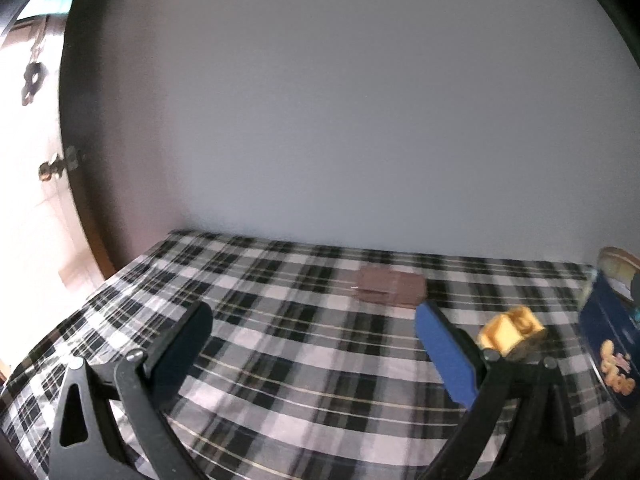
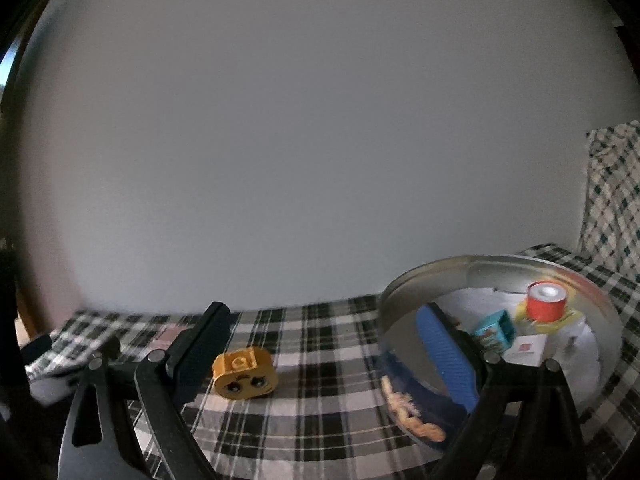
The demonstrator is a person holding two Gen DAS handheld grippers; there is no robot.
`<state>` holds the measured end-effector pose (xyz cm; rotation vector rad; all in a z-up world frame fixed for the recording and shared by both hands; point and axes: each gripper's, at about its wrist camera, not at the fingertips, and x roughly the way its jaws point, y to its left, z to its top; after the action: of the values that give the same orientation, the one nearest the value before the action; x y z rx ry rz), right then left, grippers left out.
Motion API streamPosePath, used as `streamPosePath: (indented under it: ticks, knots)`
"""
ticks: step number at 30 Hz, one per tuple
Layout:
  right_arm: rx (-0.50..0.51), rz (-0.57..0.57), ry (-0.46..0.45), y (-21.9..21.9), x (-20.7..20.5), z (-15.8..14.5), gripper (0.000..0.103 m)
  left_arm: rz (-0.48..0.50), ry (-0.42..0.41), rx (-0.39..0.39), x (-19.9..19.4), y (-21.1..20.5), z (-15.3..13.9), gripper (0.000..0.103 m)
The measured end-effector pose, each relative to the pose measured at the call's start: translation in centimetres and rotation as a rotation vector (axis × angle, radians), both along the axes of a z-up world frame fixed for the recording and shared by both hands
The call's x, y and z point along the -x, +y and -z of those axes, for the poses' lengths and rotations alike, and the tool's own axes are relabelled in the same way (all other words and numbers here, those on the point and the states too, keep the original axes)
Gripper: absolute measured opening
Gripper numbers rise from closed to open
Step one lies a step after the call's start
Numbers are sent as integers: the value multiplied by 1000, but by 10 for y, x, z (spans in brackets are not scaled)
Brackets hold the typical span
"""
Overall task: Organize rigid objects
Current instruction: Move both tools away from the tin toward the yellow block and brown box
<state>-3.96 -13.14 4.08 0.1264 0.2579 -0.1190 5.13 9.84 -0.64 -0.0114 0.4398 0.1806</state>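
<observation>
Both grippers hover low over the desk (image 1: 280, 340), which is covered in a black-and-white plaid cloth and backed by a plain wall.

Left gripper (image 1: 316, 322): jaws wide apart, nothing between them. A flat brown object (image 1: 390, 289) lies toward the desk's far edge, just beyond the jaws. What it is, I cannot tell.

Right gripper (image 2: 324, 320): jaws also wide apart and empty. The yellow toy block (image 2: 245, 373), a rounded piece with a face drawn on its side and a stud on top, sits on the cloth inside the gap, close to the left finger (image 2: 200, 348); touching or not is unclear.

Round blue tin (image 2: 500, 340) stands open toward the desk's right edge, just beside the block. Inside it: a red spool (image 2: 546, 301), a small teal box (image 2: 496, 330), a white card (image 2: 528, 349).

Judgement: the block looks like the next piece for the tin.

Risks:
- The block sits off-centre in the gap. Closing from here could have one finger shove it sideways before the other arrives, twisting or skidding it.
- Rounded sides give poor purchase; it may squirt out.
- The right finger (image 2: 444, 350) sits in front of the tin's wall in this view; a swing could knock the tin.
- Loose cloth may bunch and drag.
</observation>
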Motion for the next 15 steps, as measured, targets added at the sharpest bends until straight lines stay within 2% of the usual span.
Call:
streamPosePath:
  ticks: [5,8,15]
  knots:
    - [25,-24,38,13,-13,4,96,-61,39,-25,-13,24,4,102]
    - [39,-63,67,27,-25,5,96,-90,78,-9,-20,37,7,102]
    - [67,-187,346,52,-85,26,96,-121,126,40,-26,55,13,102]
